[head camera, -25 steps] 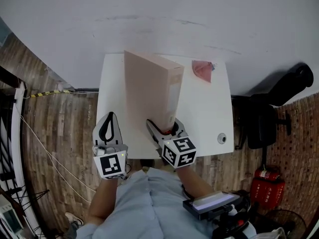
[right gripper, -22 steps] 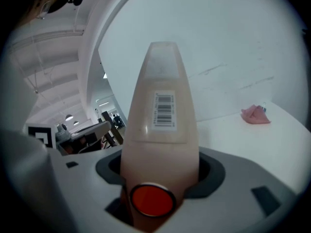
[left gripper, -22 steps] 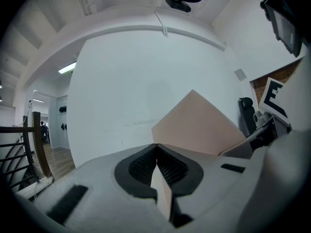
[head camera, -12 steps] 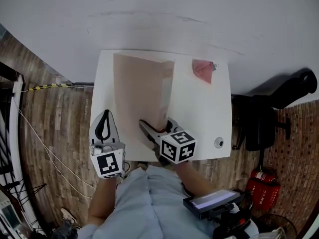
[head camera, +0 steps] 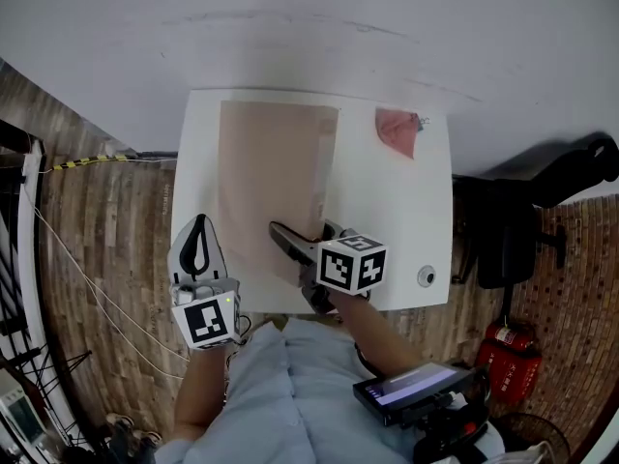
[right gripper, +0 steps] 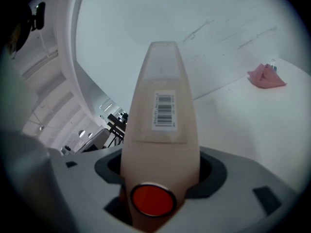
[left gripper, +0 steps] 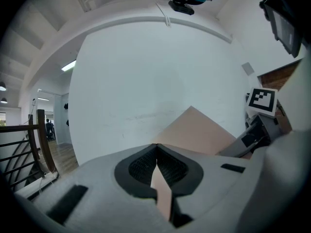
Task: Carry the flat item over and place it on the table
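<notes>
A flat pale-pink binder (head camera: 271, 191) lies on the white table (head camera: 387, 220), along its left half. My right gripper (head camera: 308, 242) is at the binder's near right corner with the spine between its jaws. In the right gripper view the spine (right gripper: 163, 130), with a barcode label and a red round ring hole, fills the gap of the right gripper (right gripper: 158, 178); the jaws are opening while the pads still touch it. My left gripper (head camera: 198, 235) hovers at the table's near left edge, shut, beside the binder (left gripper: 194, 130) and apart from it.
A crumpled pink cloth (head camera: 397, 131) lies at the table's far right, also visible as the cloth (right gripper: 266, 76) in the right gripper view. A small round object (head camera: 426, 276) sits near the front right corner. A black chair (head camera: 522, 230) and red extinguisher (head camera: 517, 370) stand right of the table.
The binder stood tilted up on its edge a second ago and has come down flat on the table. The right gripper followed it down. The left gripper barely moved.
</notes>
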The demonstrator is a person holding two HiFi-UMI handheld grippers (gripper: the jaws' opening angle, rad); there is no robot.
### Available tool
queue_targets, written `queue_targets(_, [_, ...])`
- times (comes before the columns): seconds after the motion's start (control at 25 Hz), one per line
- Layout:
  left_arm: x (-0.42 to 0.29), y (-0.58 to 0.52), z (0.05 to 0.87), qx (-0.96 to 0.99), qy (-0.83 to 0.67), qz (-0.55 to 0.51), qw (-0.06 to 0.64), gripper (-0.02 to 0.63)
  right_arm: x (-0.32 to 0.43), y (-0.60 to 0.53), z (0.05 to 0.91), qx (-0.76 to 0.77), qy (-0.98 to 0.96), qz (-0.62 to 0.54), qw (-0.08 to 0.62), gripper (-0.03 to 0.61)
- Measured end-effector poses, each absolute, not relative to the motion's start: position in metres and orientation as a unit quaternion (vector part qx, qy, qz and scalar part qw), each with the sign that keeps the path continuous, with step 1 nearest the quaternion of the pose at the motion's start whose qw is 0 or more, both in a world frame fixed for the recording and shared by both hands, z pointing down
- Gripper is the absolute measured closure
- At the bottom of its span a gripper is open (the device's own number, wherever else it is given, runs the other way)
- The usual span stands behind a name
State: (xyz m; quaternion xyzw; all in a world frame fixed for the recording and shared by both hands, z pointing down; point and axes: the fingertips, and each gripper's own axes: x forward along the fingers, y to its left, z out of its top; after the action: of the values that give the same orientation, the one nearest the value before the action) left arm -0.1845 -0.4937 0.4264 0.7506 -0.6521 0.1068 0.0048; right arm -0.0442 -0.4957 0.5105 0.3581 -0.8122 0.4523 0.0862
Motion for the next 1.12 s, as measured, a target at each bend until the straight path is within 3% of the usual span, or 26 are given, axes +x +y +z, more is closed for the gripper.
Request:
queue_targets(0.6, [-0.187, -0.507, 0.43, 0.745, -0.658, 0.111, 0.008, 0.604, -0.039, -0.518, 0.561, 0.325, -0.749, 0.568, 0.1, 0.231])
queue_targets(0.92, [-0.189, -0.51, 0.434, 0.741, -0.66, 0.119, 0.018, 0.604, -0.044, -0.514, 0.58, 0.32, -0.756, 0.548, 0.16, 0.134])
queue_targets(1.12, [-0.186, -0.512, 0.434, 0.743, -0.658, 0.118, 0.016, 0.604, -0.047, -0.512, 0.584, 0.321, -0.766, 0.525, 0.186, 0.106])
